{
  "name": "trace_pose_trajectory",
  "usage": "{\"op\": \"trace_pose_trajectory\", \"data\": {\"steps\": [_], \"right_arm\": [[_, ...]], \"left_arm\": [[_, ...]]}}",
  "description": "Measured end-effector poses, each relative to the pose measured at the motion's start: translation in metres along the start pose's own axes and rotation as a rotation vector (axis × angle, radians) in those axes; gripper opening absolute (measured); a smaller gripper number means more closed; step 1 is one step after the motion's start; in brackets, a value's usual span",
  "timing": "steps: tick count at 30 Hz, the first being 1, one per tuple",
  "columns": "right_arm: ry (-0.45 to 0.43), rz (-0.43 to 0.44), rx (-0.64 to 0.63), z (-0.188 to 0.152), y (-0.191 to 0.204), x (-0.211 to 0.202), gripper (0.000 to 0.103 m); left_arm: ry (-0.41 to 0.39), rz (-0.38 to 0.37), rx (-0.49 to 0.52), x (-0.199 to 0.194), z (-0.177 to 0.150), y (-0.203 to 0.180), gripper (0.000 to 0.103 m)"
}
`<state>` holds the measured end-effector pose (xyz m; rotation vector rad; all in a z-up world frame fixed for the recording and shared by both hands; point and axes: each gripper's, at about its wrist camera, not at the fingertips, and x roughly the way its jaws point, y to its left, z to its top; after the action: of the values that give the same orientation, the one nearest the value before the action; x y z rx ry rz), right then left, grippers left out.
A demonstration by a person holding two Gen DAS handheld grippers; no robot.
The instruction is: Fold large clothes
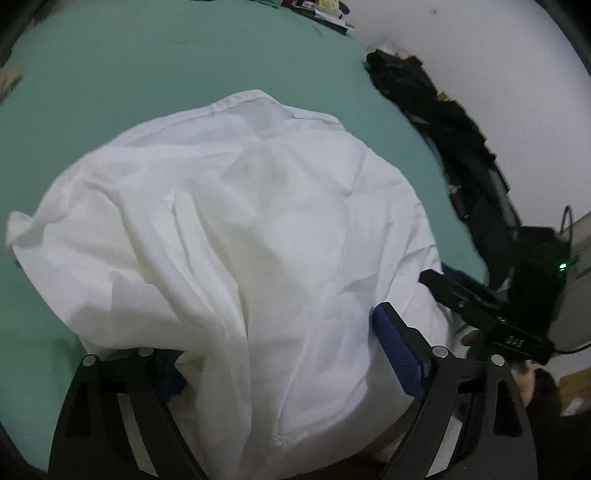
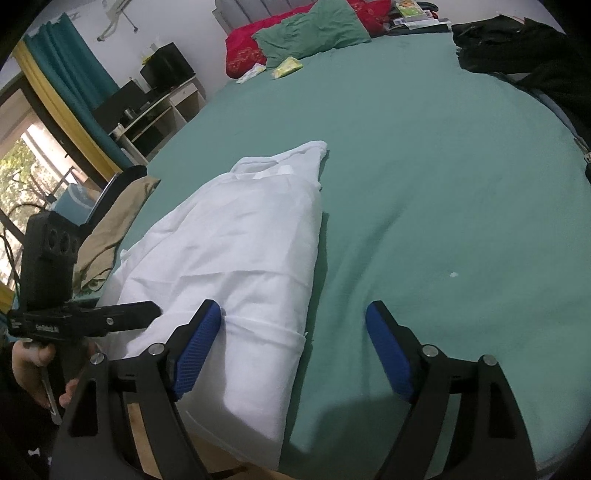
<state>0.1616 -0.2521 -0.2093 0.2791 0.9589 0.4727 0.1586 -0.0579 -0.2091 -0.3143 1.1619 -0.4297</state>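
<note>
Jaws, left gripper (image 1: 280, 343): stood wide apart, white cloth bulging up between them; left blue pad mostly hidden under a fold, right blue pad showing beside the cloth; nothing clamped
Jaws, right gripper (image 2: 293, 325): stood wide apart; left blue pad touching the near end of the garment, right blue pad over bare sheet; nothing clamped
White garment (image 2: 236, 258): lay on the bed near its near edge, folded lengthwise into a long strip with its collar end pointing away; near end hung slightly over the mattress edge
White garment, left wrist view (image 1: 229, 229): filled the middle of the frame, rumpled, with soft creases running toward the camera
Bed, green sheet (image 2: 424, 166): covered most of both views, broad bare area to the right of the garment
Pillows: one red (image 2: 243, 51) and one green (image 2: 314, 33) at the far head of the bed
Small packets (image 2: 288, 66): yellow-green, lying on the sheet just before the pillows
Black clothing (image 2: 517, 48): heaped at the far right edge of the bed
Tan cloth (image 2: 110, 236): draped at the left side of the bed, just beside the garment
Person's hand (image 2: 33, 369): gripped the handle of the left gripper, at lower left in the right wrist view
Background: teal curtain (image 2: 70, 62) and window at left
</note>
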Motion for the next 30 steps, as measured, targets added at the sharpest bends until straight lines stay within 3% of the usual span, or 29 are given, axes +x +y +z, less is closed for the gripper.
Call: {"op": "trace_pose_trajectory", "data": {"steps": [7, 12, 18, 19, 20, 21, 26, 30], "right_arm": [[0.008, 0.031, -0.03, 0.005, 0.01, 0.003, 0.081], [0.018, 0.071, -0.006, 0.007, 0.012, 0.015, 0.081], [0.026, 0.11, 0.007, 0.001, 0.013, 0.021, 0.08], [0.029, 0.131, 0.017, 0.0, 0.013, 0.024, 0.076], [0.034, 0.175, 0.035, -0.002, 0.014, 0.027, 0.059], [0.044, 0.221, 0.066, -0.003, 0.013, 0.032, 0.054], [0.028, 0.279, 0.126, -0.007, 0.01, 0.036, 0.035], [0.018, 0.294, 0.125, -0.008, 0.014, 0.031, 0.022]], "left_arm": [[-0.067, 0.067, 0.018, -0.005, -0.006, -0.001, 0.071], [-0.087, 0.04, 0.005, -0.011, -0.008, 0.007, 0.056], [-0.119, 0.031, 0.026, -0.019, -0.026, 0.017, 0.052], [-0.118, 0.031, 0.026, -0.018, -0.025, 0.015, 0.052], [-0.117, 0.028, 0.026, -0.018, -0.025, 0.017, 0.052], [-0.116, 0.028, 0.027, -0.017, -0.025, 0.016, 0.051], [-0.102, 0.029, 0.052, -0.018, -0.023, 0.008, 0.031], [-0.116, 0.068, 0.072, -0.022, -0.024, -0.005, 0.025]]}}
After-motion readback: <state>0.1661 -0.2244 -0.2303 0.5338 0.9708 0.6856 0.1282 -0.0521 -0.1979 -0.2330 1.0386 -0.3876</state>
